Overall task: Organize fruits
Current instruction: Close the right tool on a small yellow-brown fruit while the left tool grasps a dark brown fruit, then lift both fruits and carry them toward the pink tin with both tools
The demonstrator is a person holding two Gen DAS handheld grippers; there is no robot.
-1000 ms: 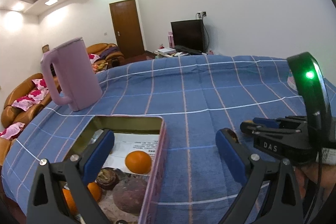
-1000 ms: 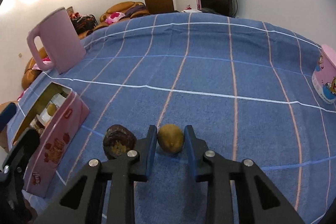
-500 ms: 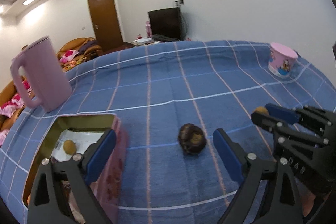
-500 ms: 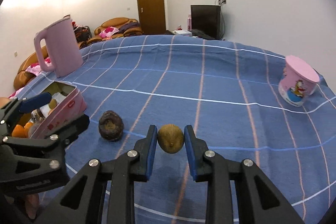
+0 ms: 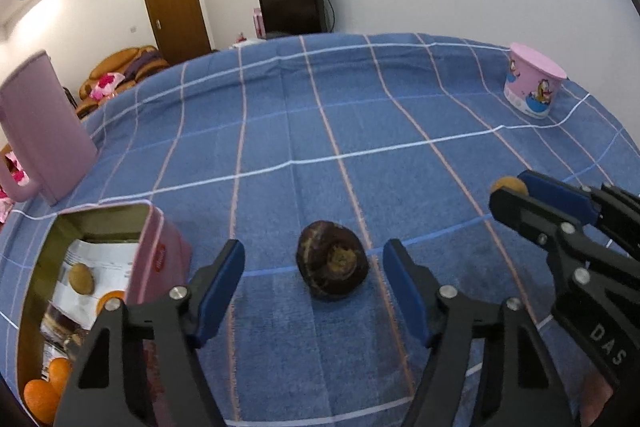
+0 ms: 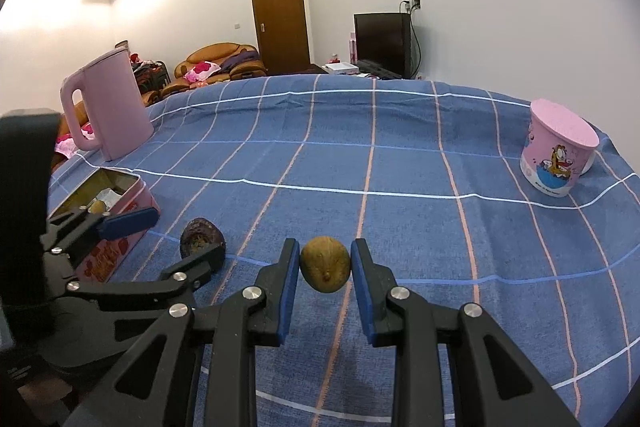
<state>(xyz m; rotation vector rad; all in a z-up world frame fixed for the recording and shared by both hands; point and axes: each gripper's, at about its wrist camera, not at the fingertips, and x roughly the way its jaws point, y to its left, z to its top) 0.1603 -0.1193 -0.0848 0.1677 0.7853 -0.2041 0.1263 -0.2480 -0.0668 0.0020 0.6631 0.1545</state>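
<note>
Your left gripper (image 5: 314, 281) swung off the tin (image 5: 160, 259); its jaws narrowed, still spread, around the dark fruit (image 5: 332, 265); your right gripper (image 6: 325, 263) pinched the kiwi (image 6: 325, 263); both were bound for the tin, I judged

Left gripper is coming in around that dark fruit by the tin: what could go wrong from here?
The left gripper, jaws just closing, has not touched the dark fruit; the round fruit could roll away. Its left finger sits near the pink tin and may nudge it. The right gripper holding a kiwi crowds it.

Kettle (image 5: 44, 123) behind tin (image 5: 160, 259)
</note>
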